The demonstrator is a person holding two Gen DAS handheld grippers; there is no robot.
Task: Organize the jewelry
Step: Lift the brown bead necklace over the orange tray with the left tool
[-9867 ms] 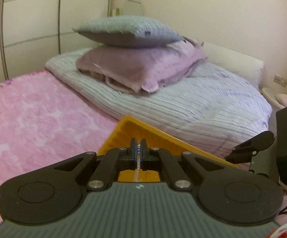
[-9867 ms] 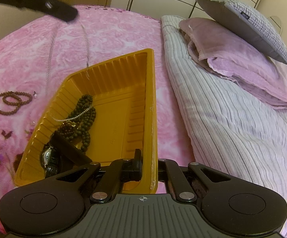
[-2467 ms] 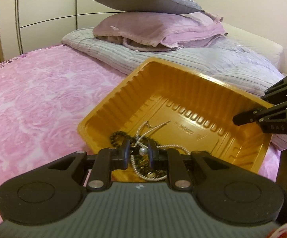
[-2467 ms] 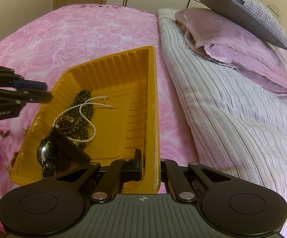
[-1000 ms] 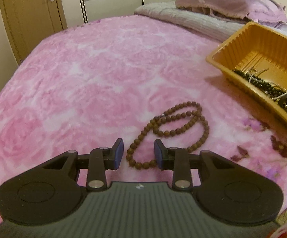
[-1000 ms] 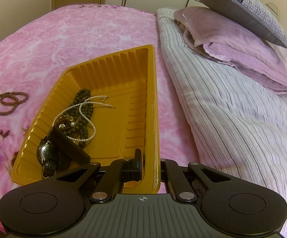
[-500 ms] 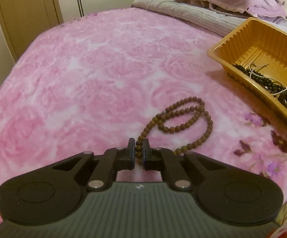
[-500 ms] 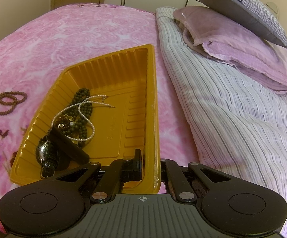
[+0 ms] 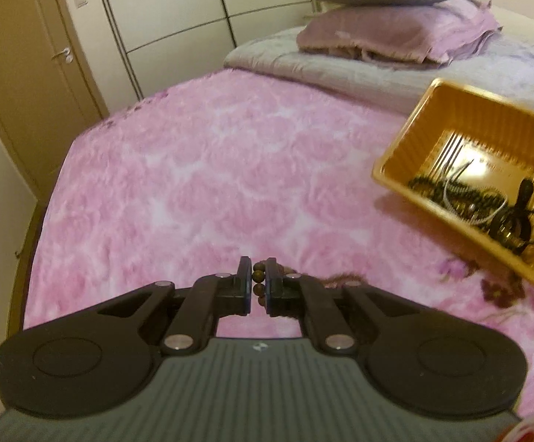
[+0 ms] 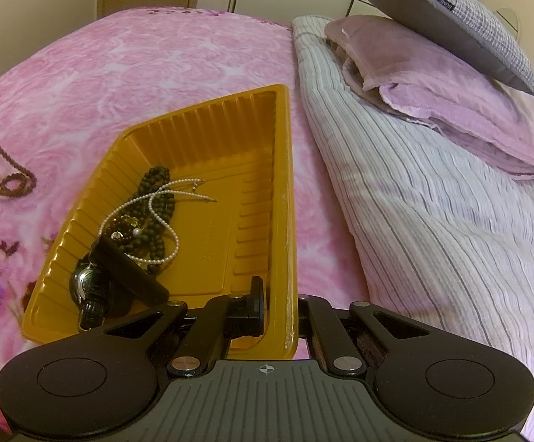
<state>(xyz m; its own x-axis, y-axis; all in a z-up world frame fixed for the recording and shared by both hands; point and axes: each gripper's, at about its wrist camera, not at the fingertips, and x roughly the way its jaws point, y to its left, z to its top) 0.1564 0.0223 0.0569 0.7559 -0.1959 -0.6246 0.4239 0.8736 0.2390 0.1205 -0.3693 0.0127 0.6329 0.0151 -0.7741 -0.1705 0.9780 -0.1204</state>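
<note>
My left gripper (image 9: 258,284) is shut on a brown bead bracelet (image 9: 257,276) and holds it above the pink bedspread; the strand hangs down, also showing in the right wrist view (image 10: 7,175) at the far left. The yellow tray (image 9: 414,140) lies to the right. It holds a dark bead necklace (image 10: 156,191), a pearl necklace (image 10: 163,221) and a black watch (image 10: 93,283). My right gripper (image 10: 279,309) is shut on the tray's right wall (image 10: 285,191), one finger inside, one outside.
The pink floral bedspread (image 9: 211,169) covers the bed. A striped duvet (image 10: 432,202) and stacked pillows (image 10: 451,37) lie right of the tray. A wardrobe and door (image 9: 27,73) stand beyond the bed's far edge.
My left gripper closed on the brown bracelet and lifted it off the bedspread; the strand now hangs. The right gripper kept its hold on the tray wall.
</note>
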